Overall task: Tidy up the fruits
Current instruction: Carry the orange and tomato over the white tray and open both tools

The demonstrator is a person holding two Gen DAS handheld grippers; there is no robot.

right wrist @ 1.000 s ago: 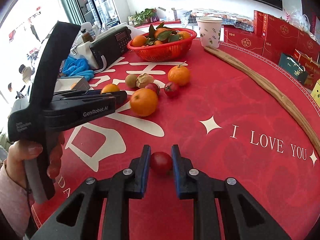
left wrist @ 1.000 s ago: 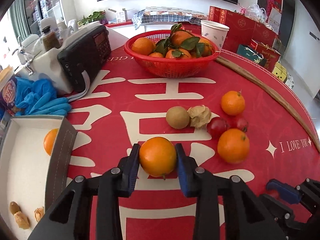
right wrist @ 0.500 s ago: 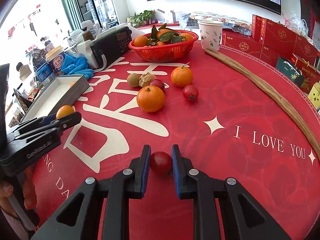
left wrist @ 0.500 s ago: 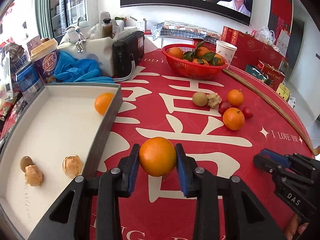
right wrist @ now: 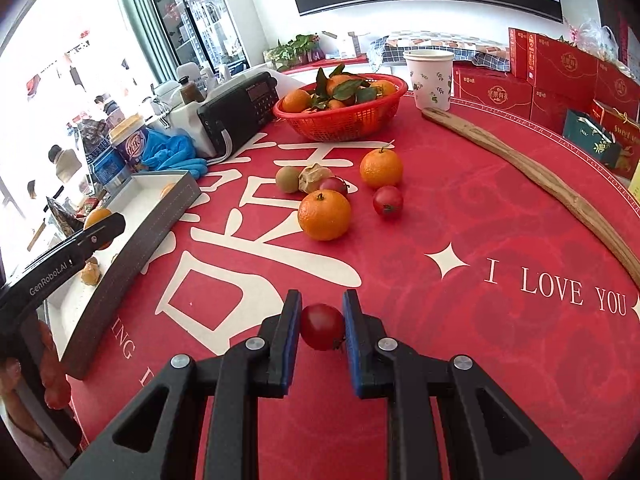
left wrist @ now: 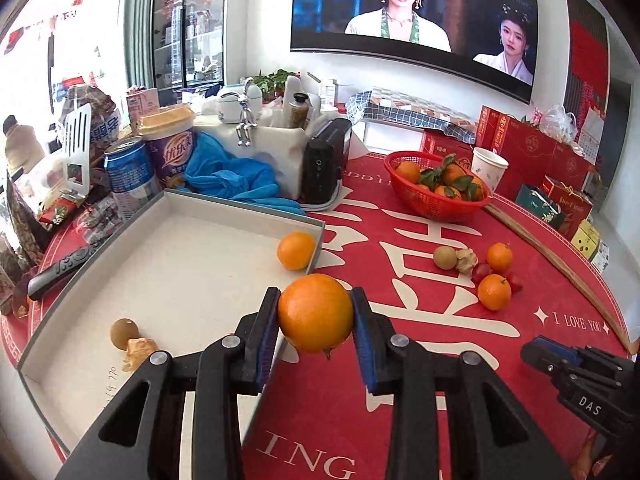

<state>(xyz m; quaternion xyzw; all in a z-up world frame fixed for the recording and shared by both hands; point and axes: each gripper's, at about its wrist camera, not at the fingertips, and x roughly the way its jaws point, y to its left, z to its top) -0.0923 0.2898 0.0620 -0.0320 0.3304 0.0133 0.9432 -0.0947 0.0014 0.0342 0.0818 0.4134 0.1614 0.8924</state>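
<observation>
Tray (left wrist: 168, 200) sits left on the bench (left wrist: 440, 360), one orange already inside. Left gripper (left wrist: 316, 320) fingers clamp an orange (left wrist: 315, 312) above the tray's near edge, likely for drop-off. Right gripper (right wrist: 322, 326) fingers pinch a cherry tomato (right wrist: 321, 326) over the bench, probably queued next.

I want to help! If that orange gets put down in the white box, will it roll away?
Probably a little: the orange is round. The box has raised walls, which should stop it. Its peel looks firm, so unlikely to squash.
</observation>
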